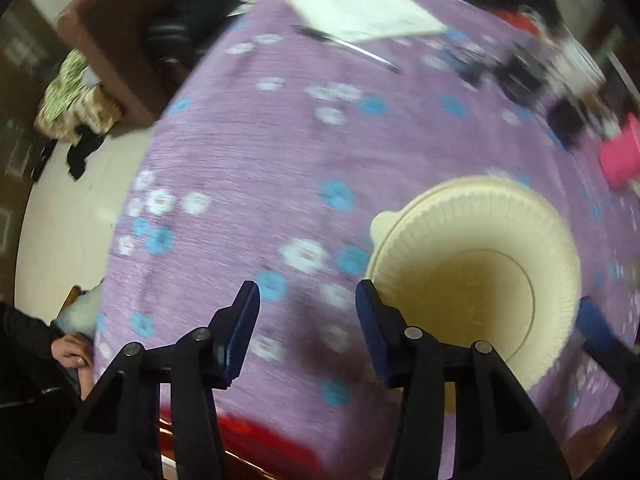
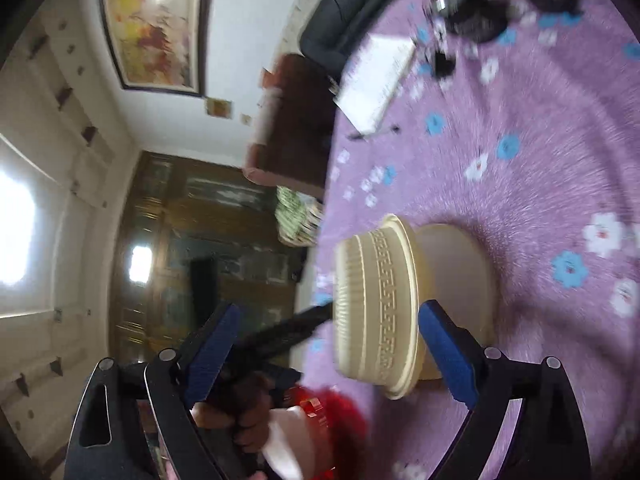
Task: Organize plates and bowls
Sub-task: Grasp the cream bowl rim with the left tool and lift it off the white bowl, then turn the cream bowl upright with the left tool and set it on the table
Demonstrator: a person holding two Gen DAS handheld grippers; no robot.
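Observation:
A cream bowl [image 1: 480, 276] with a ribbed wall and a key-pattern band sits on a cream plate [image 2: 460, 276] on the purple flowered tablecloth [image 1: 280, 140]. My left gripper [image 1: 308, 320] is open and empty, just left of the bowl, its right finger by the rim. My right gripper [image 2: 328, 344] is open; the bowl [image 2: 376, 308] lies between its fingers, the right finger close to the rim. In the right wrist view the left gripper [image 2: 296, 332] reaches the bowl's far side. Both views are blurred.
A white notebook [image 1: 360, 4] and a pen [image 1: 348, 46] lie at the table's far side. Dark small objects [image 1: 524, 72] and a pink item [image 1: 622, 152] lie at the far right. A brown sofa [image 1: 116, 40] stands beyond the table's left edge.

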